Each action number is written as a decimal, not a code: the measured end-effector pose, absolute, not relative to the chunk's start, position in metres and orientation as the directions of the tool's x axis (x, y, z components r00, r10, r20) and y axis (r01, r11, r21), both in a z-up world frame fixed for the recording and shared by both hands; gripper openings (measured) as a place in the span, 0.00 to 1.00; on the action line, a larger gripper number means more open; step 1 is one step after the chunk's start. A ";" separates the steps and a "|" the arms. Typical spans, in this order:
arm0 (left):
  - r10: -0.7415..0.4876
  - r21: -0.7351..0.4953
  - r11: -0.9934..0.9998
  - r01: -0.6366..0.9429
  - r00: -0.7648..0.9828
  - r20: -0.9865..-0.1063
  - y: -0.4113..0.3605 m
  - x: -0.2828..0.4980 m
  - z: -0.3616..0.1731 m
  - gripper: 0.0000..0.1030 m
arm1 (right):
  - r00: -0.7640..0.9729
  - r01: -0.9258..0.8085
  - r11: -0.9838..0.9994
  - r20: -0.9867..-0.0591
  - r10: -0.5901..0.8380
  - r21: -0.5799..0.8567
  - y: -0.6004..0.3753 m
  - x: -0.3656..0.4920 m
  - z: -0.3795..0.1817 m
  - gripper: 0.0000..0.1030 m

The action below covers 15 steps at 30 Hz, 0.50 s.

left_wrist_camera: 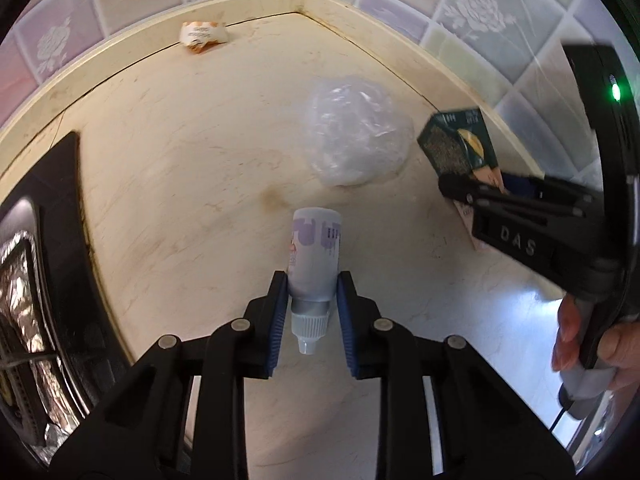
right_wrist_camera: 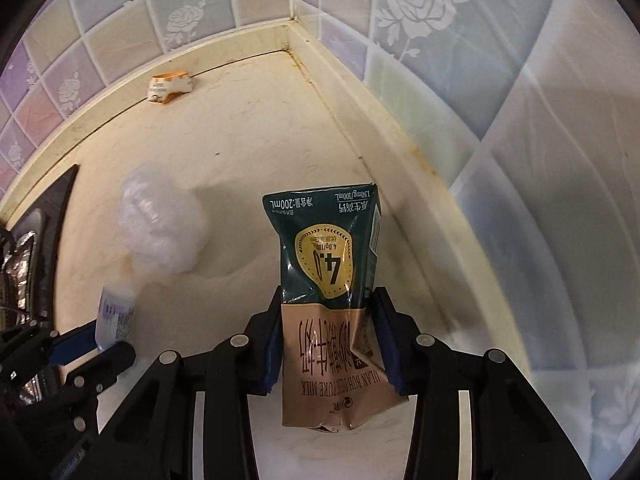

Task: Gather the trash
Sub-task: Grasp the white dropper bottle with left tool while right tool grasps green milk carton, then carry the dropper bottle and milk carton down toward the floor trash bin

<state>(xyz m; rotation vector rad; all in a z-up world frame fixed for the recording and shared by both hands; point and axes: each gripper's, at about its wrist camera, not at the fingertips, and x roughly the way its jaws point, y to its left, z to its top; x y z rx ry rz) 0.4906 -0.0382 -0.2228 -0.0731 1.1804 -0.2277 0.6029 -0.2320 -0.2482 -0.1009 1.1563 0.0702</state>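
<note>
A small white bottle (left_wrist_camera: 314, 248) with a purple label lies on the cream counter (left_wrist_camera: 180, 184), its capped nozzle towards me. My left gripper (left_wrist_camera: 312, 280) has its blue pads pressed on both sides of the bottle's body. In the right wrist view the bottle (right_wrist_camera: 116, 312) and the left gripper (right_wrist_camera: 108, 344) show at the lower left. My right gripper (right_wrist_camera: 328, 300) is shut on a crumpled green and tan milk carton (right_wrist_camera: 324, 248), which lies flat on the counter. From the left wrist view the carton (left_wrist_camera: 460, 144) sits at the right, under the right gripper's fingers (left_wrist_camera: 456, 184).
A crumpled clear plastic bag (left_wrist_camera: 356, 136) lies between the two grippers. A small orange and white wrapper (left_wrist_camera: 202, 34) rests against the back ledge. A black stove with foil (left_wrist_camera: 24, 272) borders the counter on the left. Tiled walls (right_wrist_camera: 400, 8) meet in the far corner.
</note>
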 end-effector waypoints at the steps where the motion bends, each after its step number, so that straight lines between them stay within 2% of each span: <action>1: -0.217 -0.181 0.975 0.133 0.362 -0.906 -0.036 0.490 -0.221 0.21 | 0.400 -0.100 0.994 -0.917 0.005 -0.038 -0.231 0.600 -0.248 0.38; 8: -0.263 -0.242 0.965 0.101 0.388 -0.883 -0.012 0.464 -0.197 0.21 | 0.411 -0.030 0.999 -0.911 0.023 0.012 -0.230 0.556 -0.235 0.38; 15: -0.308 -0.270 0.951 0.149 0.413 -0.857 -0.004 0.404 -0.160 0.21 | 0.455 0.009 0.996 -0.887 0.076 0.091 -0.222 0.486 -0.209 0.38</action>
